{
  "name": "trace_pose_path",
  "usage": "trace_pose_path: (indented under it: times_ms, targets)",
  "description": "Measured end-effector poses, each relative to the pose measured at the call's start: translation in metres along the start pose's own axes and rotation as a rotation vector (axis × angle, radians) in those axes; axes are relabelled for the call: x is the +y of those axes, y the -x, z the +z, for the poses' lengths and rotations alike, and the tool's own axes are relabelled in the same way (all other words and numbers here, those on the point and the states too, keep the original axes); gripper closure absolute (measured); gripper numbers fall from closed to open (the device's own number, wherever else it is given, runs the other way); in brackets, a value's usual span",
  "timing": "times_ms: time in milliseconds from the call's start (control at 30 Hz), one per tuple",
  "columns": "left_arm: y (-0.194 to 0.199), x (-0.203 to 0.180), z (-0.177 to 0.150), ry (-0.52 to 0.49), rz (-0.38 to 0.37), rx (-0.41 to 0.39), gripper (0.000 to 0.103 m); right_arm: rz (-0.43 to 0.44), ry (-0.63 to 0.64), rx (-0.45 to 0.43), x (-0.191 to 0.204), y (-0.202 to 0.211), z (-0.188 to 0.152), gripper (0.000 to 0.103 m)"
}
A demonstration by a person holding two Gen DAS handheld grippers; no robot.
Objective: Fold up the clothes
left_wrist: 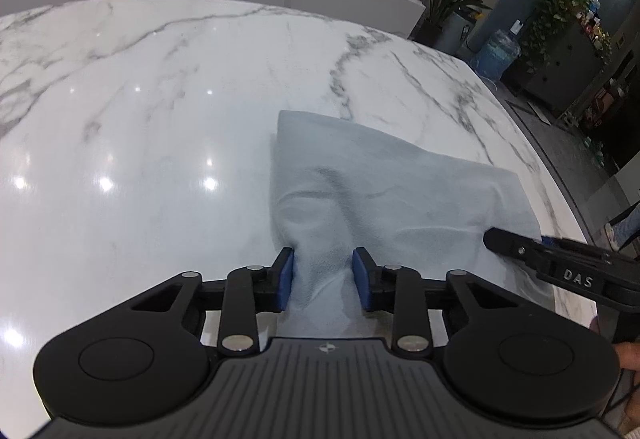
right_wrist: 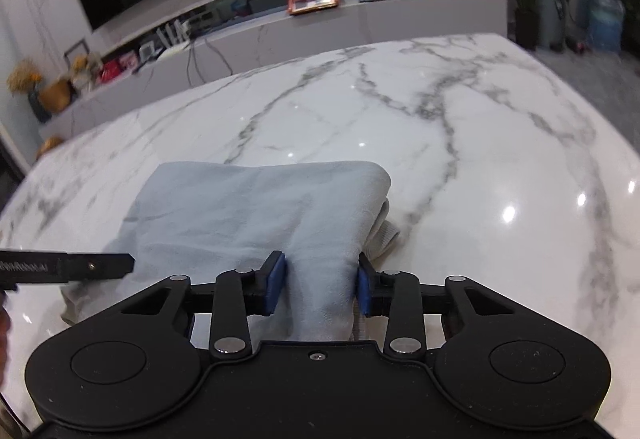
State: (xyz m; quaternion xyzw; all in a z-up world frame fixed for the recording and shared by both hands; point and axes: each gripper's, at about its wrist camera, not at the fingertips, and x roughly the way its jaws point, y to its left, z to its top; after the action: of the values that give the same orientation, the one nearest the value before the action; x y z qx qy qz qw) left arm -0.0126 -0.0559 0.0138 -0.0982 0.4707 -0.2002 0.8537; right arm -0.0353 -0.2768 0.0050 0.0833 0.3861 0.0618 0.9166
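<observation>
Cloth of pale blue-grey fabric (right_wrist: pixel 248 207), partly folded, lies on the white grey-veined marble bench (right_wrist: pixel 460 143); left tool (left_wrist: pixel 324 277) and right tool (right_wrist: pixel 322 285) each pinch its bunched near edge

Ahead of both tongs, bare table (left_wrist: pixel 160 99) is left open beyond the folded cloth (left_wrist: pixel 380 179). Between the two tongs little room is left. Farther ahead, passage is blocked by a cluttered counter (right_wrist: pixel 360 19).
</observation>
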Motion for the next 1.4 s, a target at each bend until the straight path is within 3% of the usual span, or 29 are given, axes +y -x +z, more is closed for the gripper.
trace_pose_path:
  times_ms: [233,467,667,1100,1400]
  targets:
    - [0.000,-0.034,-0.018,-0.019,-0.042,0.020,0.083,-0.003,0.036,0.042,-0.022,0.016,0.002,0.076]
    - [-0.025,-0.097,-0.016,-0.030,-0.153,0.075,0.084,-0.052,0.063,0.123,-0.084,0.037,0.019,0.076]
    - [-0.057,-0.154,-0.008,-0.069,-0.200,0.107,0.085,-0.102,0.069,0.130,-0.146,0.050,0.025,0.076]
    - [-0.111,-0.201,0.019,-0.066,-0.146,0.077,0.084,-0.095,0.104,0.084,-0.219,0.026,0.056,0.076]
    - [-0.113,-0.204,0.022,-0.088,-0.103,0.068,0.081,-0.069,0.132,0.028,-0.225,0.006,0.065,0.072]
